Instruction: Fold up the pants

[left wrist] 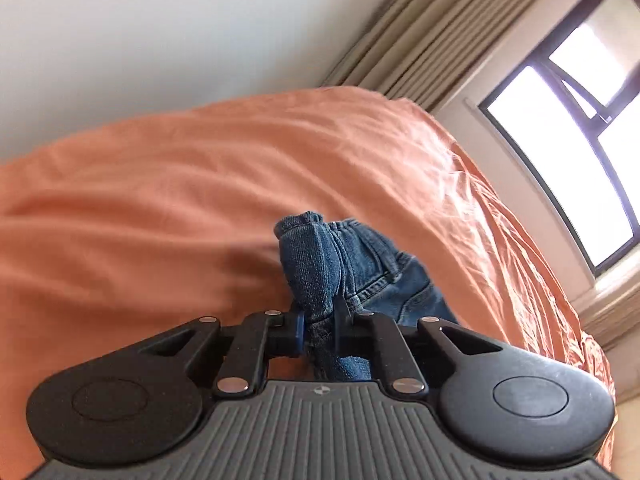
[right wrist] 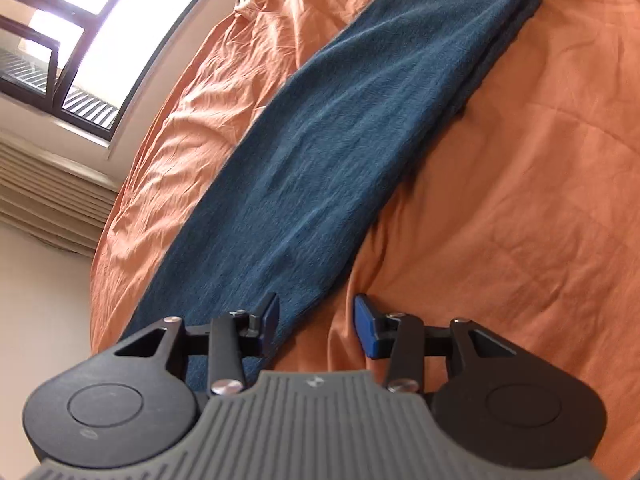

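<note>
Underneath everything lay a bed covered by a rumpled orange sheet [right wrist: 520, 160], its creases thickest toward the edge nearest the window [left wrist: 568, 152]. That dark-framed window (bright, washed out by daylight) sat in a pale wall, with a pleated beige curtain [left wrist: 432, 40] hanging beside it in the left wrist view.

One pair of blue denim pants [right wrist: 320, 152] was on the bed, and two grippers were in play. In the right wrist view the pants stretched as a long narrow strip, the legs stacked one on the other, running from the near edge of the bed to the hems at the far side.

The left gripper [left wrist: 320, 328] had its jaws pressed nearly together, pinching a bunched fold of denim that stood up off the sheet; stitched seams showed in the cloth just past the fingers [left wrist: 298, 332].

The right gripper [right wrist: 316, 324] had its jaws spread about halfway. Its blue-padded fingertips [right wrist: 366, 326] held nothing: one hung over the near end of the pants, the other over bare sheet just beside the denim's edge.
</note>
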`<action>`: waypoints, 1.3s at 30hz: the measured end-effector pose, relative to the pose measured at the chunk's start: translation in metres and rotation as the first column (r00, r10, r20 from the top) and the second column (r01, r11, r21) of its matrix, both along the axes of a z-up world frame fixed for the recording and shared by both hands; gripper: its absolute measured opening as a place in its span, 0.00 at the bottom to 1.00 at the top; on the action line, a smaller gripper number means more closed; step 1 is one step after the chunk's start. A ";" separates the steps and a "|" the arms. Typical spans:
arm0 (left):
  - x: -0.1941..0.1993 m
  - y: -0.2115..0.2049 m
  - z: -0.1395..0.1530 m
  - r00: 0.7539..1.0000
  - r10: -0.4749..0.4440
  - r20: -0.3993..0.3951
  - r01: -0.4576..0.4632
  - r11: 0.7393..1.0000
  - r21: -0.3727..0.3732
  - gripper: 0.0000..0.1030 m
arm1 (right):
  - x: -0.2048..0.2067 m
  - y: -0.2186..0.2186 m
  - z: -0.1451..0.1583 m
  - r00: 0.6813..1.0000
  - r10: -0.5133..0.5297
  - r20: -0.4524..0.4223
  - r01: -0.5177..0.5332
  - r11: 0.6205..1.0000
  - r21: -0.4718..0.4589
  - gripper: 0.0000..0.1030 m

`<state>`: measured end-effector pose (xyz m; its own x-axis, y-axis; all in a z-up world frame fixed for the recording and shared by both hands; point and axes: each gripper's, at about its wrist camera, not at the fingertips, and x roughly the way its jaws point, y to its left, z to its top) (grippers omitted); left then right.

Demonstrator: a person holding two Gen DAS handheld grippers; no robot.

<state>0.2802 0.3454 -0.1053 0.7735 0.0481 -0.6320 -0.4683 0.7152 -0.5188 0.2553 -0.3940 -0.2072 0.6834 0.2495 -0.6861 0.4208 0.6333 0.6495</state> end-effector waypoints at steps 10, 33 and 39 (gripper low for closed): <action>0.011 0.022 0.019 0.990 0.039 -0.133 0.003 0.953 0.302 0.12 | -0.003 0.029 0.012 0.997 0.075 0.009 -0.074 0.994 -0.075 0.39; -0.013 -0.110 0.062 0.897 -0.336 -0.286 0.434 0.790 0.433 0.56 | -0.020 -0.159 0.018 0.977 -0.210 0.037 0.211 0.977 -0.041 0.40; 0.007 -0.193 0.069 0.831 -0.469 -0.299 0.555 0.733 0.394 0.49 | -0.009 -0.199 -0.009 0.965 -0.260 0.030 0.259 0.965 0.039 0.40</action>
